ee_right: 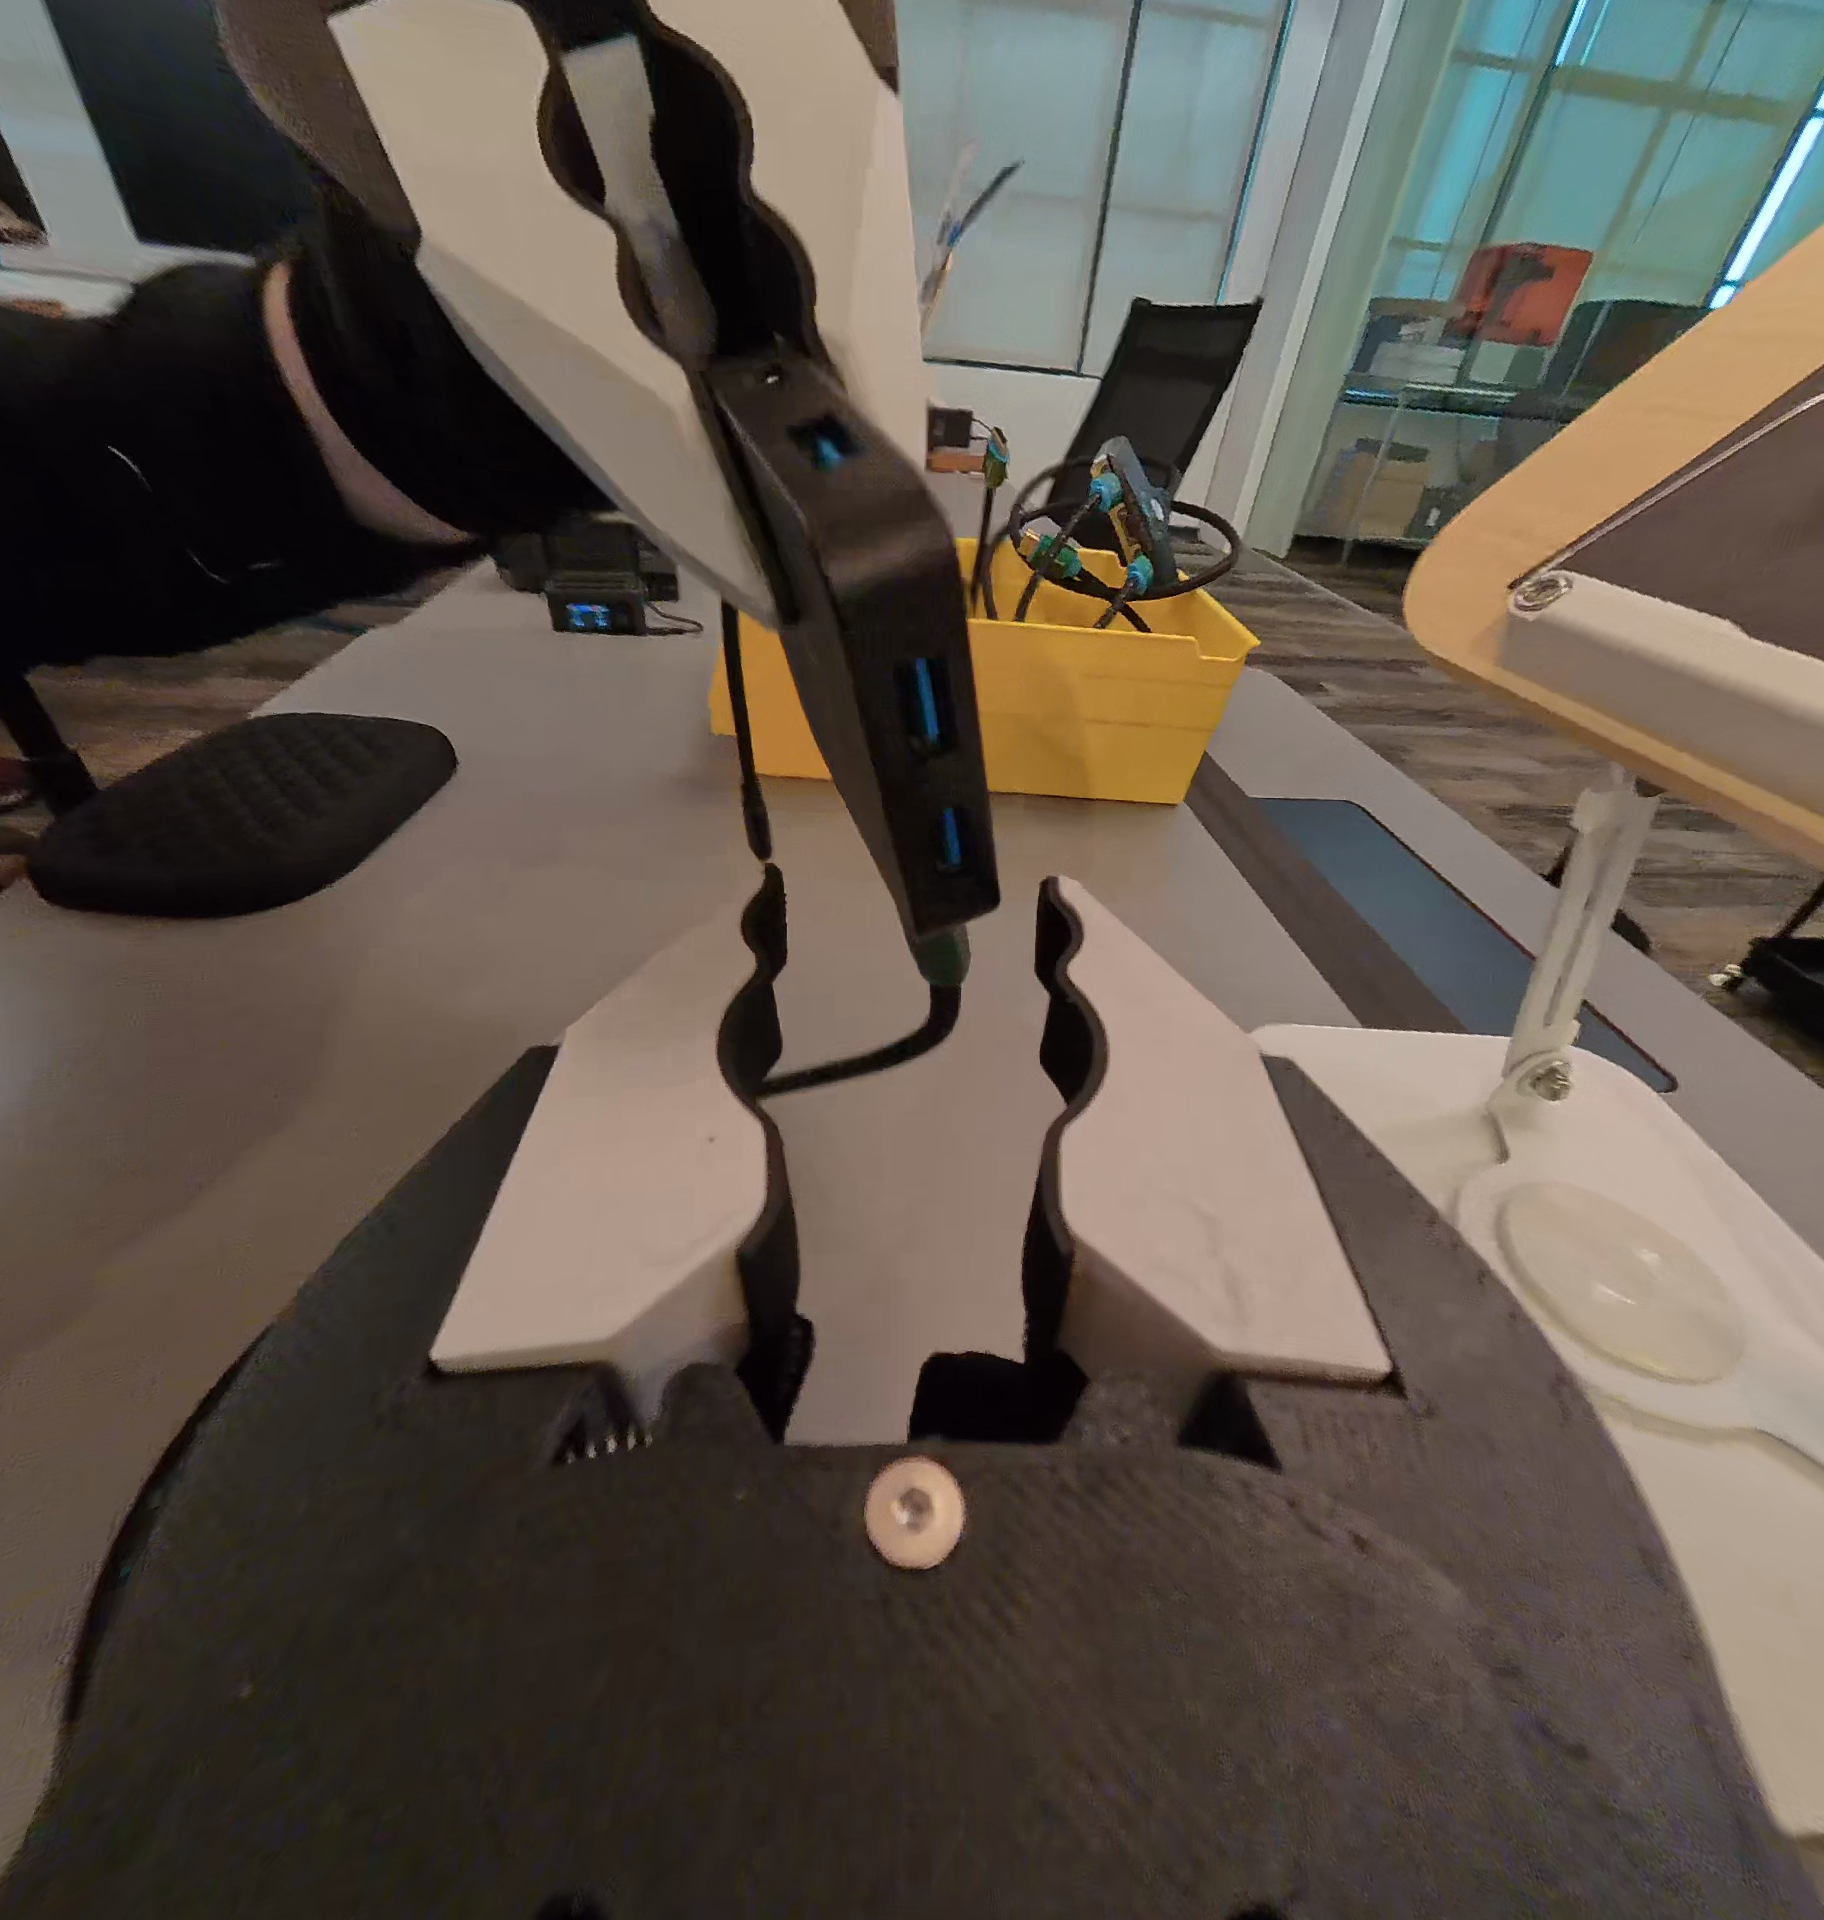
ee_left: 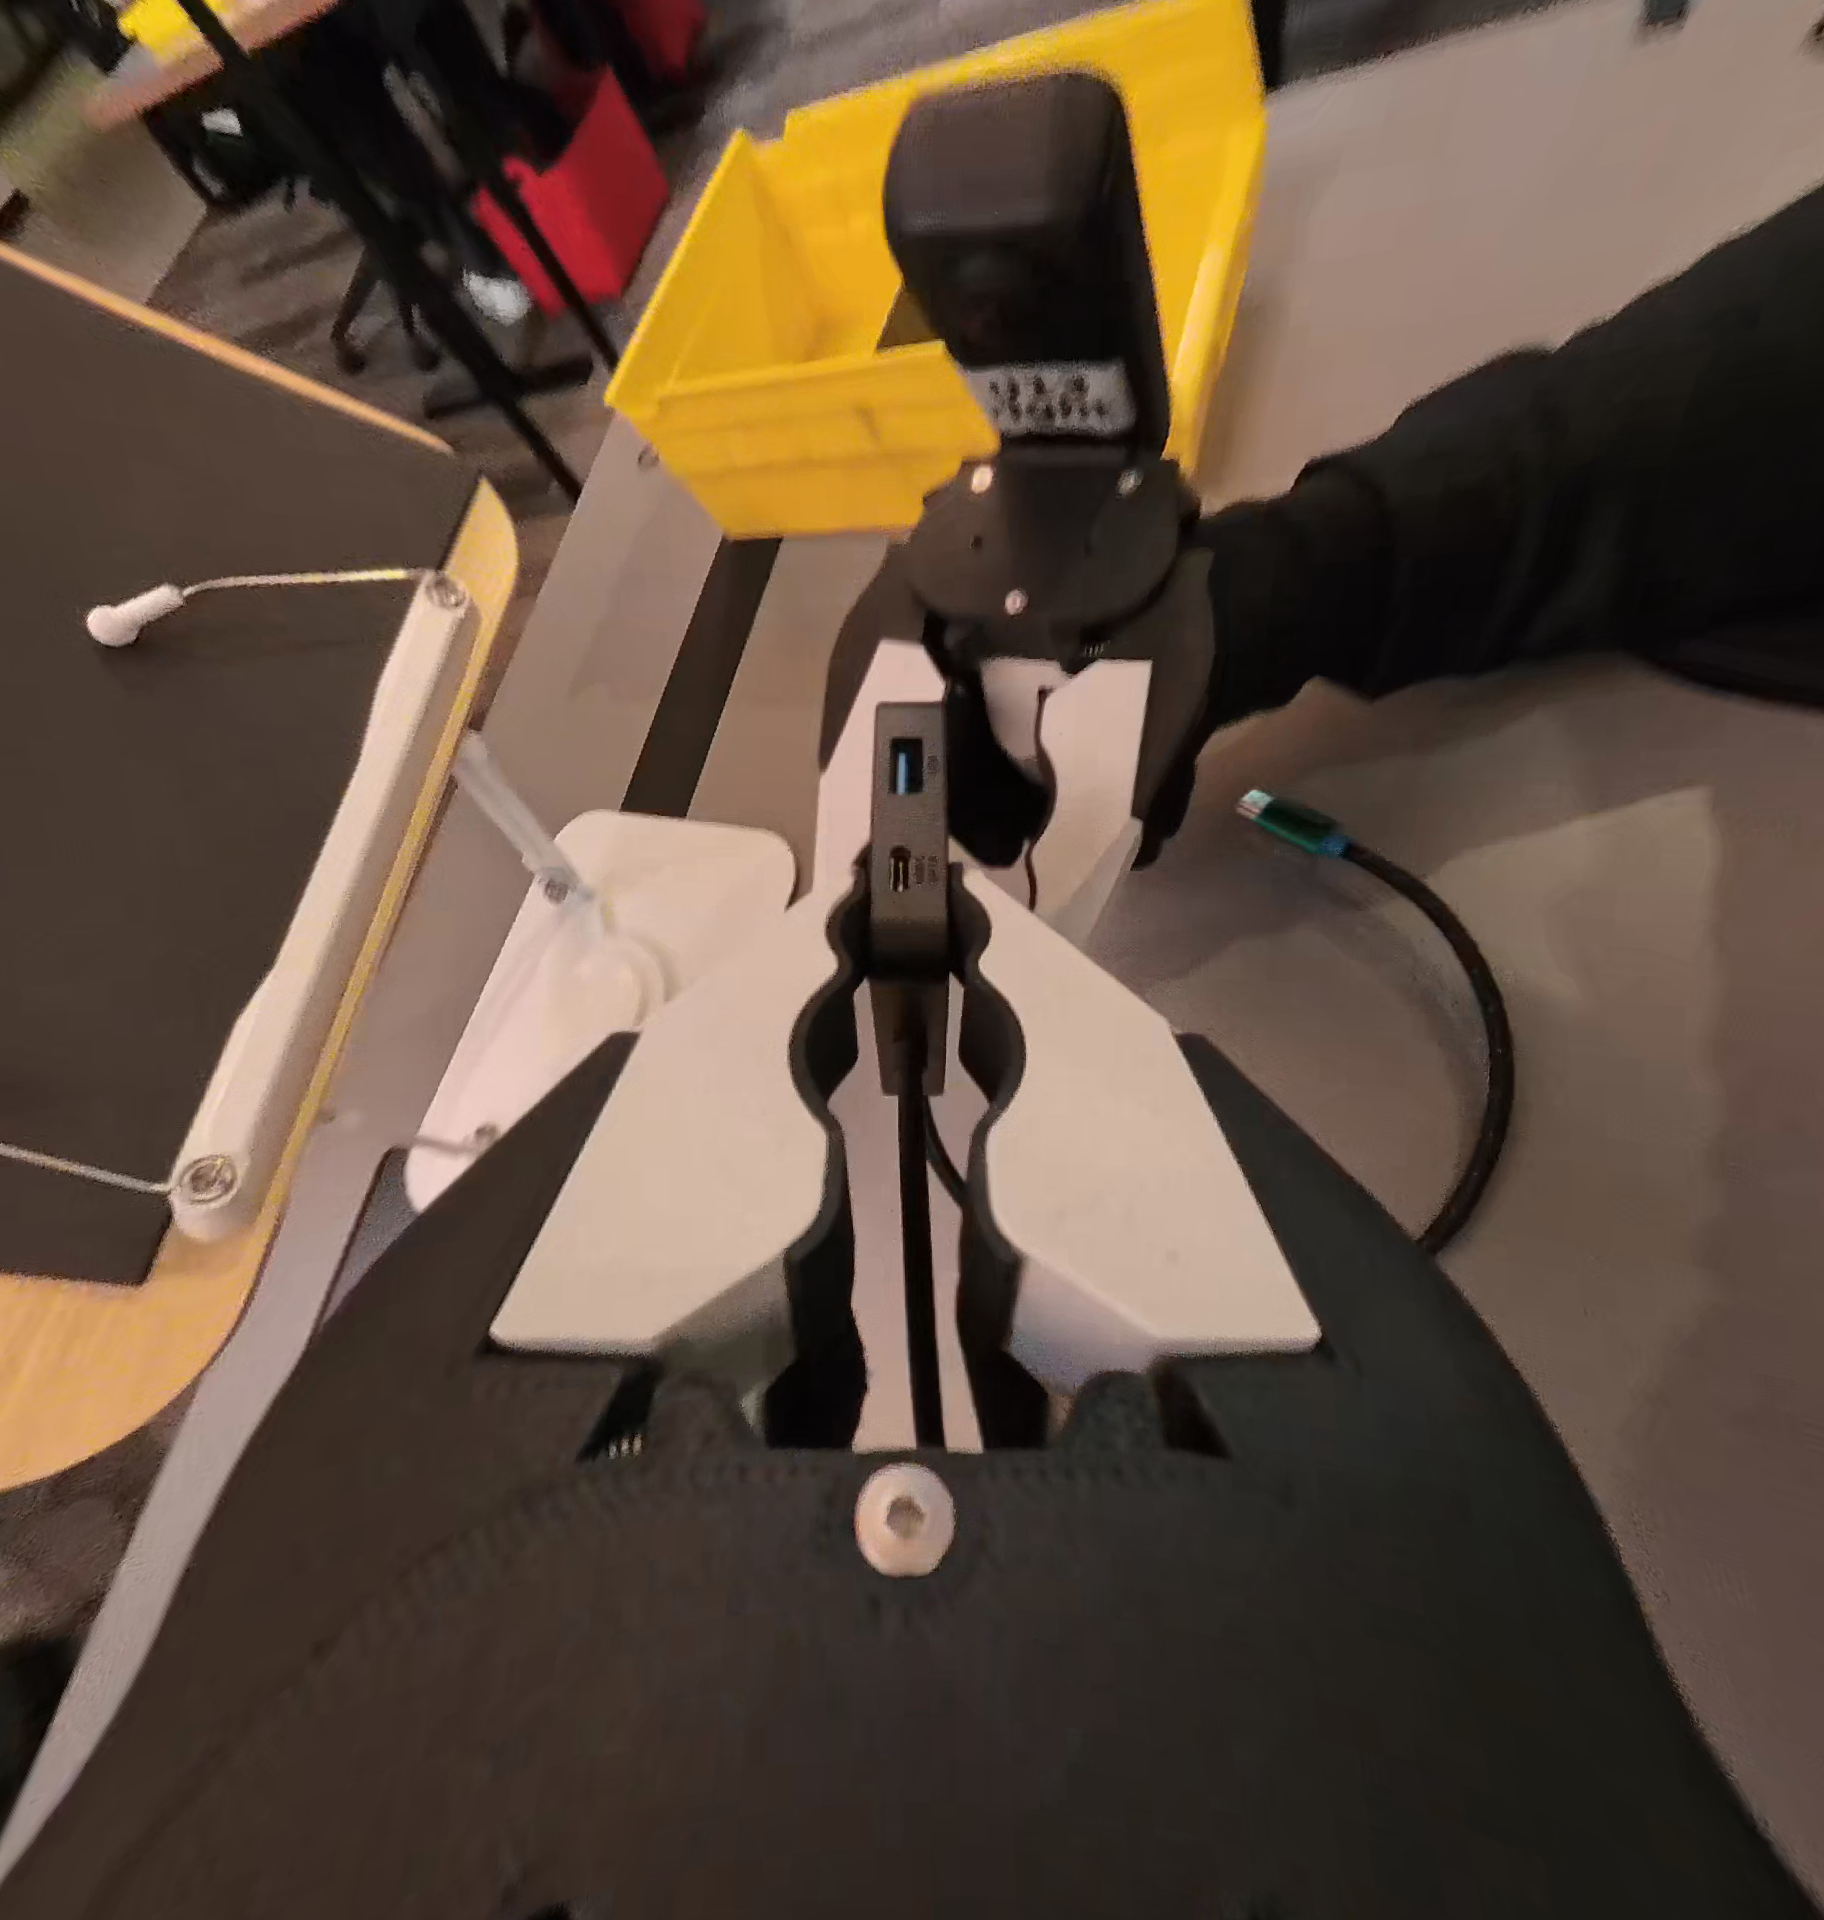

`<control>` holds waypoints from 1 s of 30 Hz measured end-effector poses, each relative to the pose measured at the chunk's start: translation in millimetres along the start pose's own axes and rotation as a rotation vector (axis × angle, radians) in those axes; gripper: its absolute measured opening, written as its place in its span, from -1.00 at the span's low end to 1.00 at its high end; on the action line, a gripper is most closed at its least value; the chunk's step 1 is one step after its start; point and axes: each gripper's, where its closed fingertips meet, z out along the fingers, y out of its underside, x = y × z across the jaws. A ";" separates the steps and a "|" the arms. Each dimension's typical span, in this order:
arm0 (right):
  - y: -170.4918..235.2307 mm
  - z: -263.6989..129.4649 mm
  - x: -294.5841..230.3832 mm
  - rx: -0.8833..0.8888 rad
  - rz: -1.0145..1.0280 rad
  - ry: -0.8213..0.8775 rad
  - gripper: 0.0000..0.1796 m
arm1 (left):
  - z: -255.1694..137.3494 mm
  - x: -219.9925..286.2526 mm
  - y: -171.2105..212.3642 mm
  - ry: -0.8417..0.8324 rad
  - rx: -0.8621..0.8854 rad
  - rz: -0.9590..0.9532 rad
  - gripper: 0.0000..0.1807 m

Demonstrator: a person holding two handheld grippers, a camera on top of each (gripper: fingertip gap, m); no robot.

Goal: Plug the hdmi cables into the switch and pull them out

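**Inspector A:** Starting with markings. The slim black rectangular switch box [ee_left: 910,904] is carrying small pale print beside its ports, too blurred to make out. A white label strip with dark marks is sitting on the black camera housing of the far gripper in the left wrist view; I am leaving its content aside.

**Inspector B:** Noted. How is the switch being held?

**Inspector A:** The left gripper [ee_left: 910,940], white fingers with wavy black pads, is pinching the switch near its middle, holding it edge-on above the grey table [ee_left: 1614,1039]. A thin black lead is running from the switch back between the fingers.

**Inspector B:** From the right wrist view, the switch [ee_right: 887,675] is hanging tilted, its blue ports facing the camera. A green-collared black HDMI cable plug [ee_right: 941,956] is sitting in its lower end, the cable curving away to the left.

**Inspector A:** And the right gripper?

**Inspector B:** The right gripper [ee_right: 908,914] is standing spread, gripping nothing, its fingers flanking the plug just below the switch without touching it.

**Inspector A:** A second braided black cable with a teal-green plug [ee_left: 1292,826] is lying loose on the table, to the right.

**Inspector B:** Behind, a yellow plastic bin [ee_right: 1095,707] is holding more coiled cables with green connectors.
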 end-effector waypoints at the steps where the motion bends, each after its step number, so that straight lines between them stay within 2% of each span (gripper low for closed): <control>1: -3.9 -0.1 -2.2 0.026 0.017 -0.016 -0.49 | -1.2 0.5 -3.9 0.016 0.038 -0.013 -0.87; 5: -22.8 -9.1 -7.5 0.128 0.068 -0.073 -0.82 | -7.1 1.4 -15.7 0.073 0.182 -0.078 -0.88; 10: -23.0 -9.6 -8.3 0.083 0.006 -0.047 -0.86 | -12.8 -0.1 -13.9 0.112 0.258 -0.118 -0.87; 12: -15.9 -7.6 -3.8 0.013 -0.060 0.009 -0.89 | -10.3 -7.4 -2.0 0.101 0.209 -0.171 -0.82; 15: -13.2 -6.5 2.0 -0.065 -0.173 0.095 -0.90 | -8.7 -11.2 14.7 0.116 0.112 -0.253 -0.40; 21: -8.5 -0.4 11.5 -0.228 -0.370 0.262 -0.90 | -12.9 -10.2 9.4 0.146 -0.007 -0.362 0.02; 27: -10.4 -3.3 26.1 -0.368 -0.568 0.477 -0.89 | 3.8 -9.3 28.7 0.051 -0.209 -0.439 0.12; 30: -13.8 -7.1 30.6 -0.422 -0.665 0.555 -0.89 | 6.3 -11.2 28.8 0.068 -0.159 -0.565 0.05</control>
